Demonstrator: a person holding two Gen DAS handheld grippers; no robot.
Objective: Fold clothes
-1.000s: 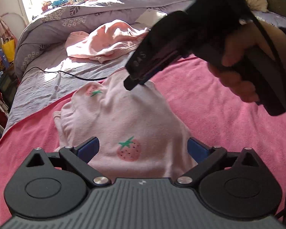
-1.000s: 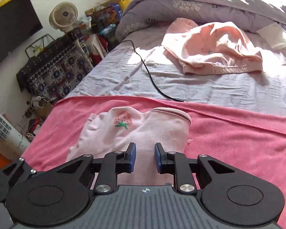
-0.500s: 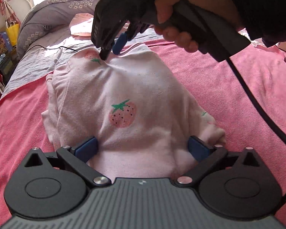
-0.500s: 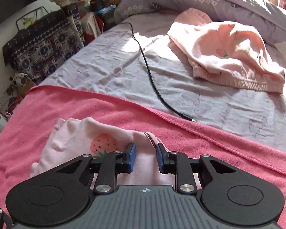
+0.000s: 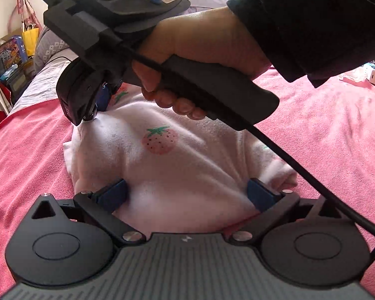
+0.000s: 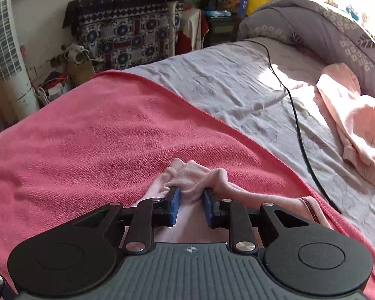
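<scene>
A pale pink garment (image 5: 177,165) with strawberry prints lies folded on a pink towel (image 5: 325,135). My left gripper (image 5: 186,195) is open wide at the garment's near edge. Its blue pads (image 5: 112,195) stand on either side of the cloth and do not press it. A hand in a dark sleeve holds my right gripper (image 5: 92,107) at the garment's far left corner. In the right wrist view my right gripper (image 6: 192,193) is shut on a bunched fold of the pink garment (image 6: 195,175), low over the pink towel (image 6: 87,137).
Beyond the towel lies a grey sheet (image 6: 225,82) with a black cable (image 6: 297,125) across it. A second pink garment (image 6: 357,125) lies at the right and a grey duvet (image 6: 325,22) behind it. A tower fan (image 6: 5,50) and clutter stand beside the bed.
My right gripper has swung left and down with the garment's edge, which has bunched up between its jaws. My left gripper has closed in on the garment's near edge, still open.
</scene>
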